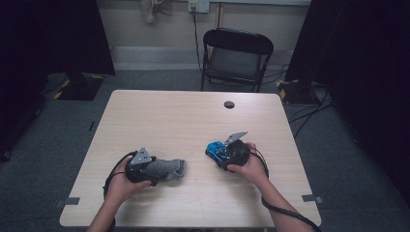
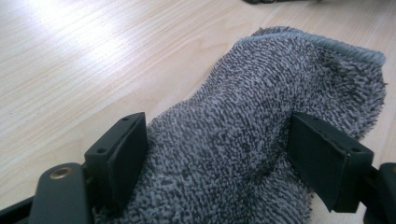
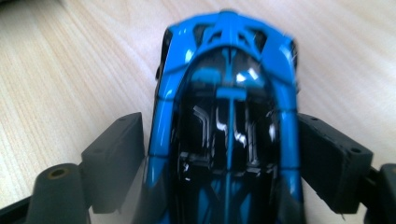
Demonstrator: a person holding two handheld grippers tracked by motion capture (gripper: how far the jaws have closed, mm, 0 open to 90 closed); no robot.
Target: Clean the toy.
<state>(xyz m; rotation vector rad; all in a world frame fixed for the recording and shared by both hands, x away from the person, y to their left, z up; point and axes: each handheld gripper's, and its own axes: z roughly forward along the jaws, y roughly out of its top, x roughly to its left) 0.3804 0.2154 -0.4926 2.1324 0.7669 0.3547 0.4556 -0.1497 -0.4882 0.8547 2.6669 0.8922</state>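
Note:
A grey terry cloth lies bunched on the wooden table at the front left. My left gripper is shut on it, and both pads press into the pile. A blue and black toy car sits on the table at the front right. Its body lies between the jaws of my right gripper. A thin gap shows at the left pad, so the jaws stand open around the car.
A round black cable hole sits near the table's far edge. A black folding chair stands behind the table. Dark curtains hang at both sides, and cables run across the floor at the right.

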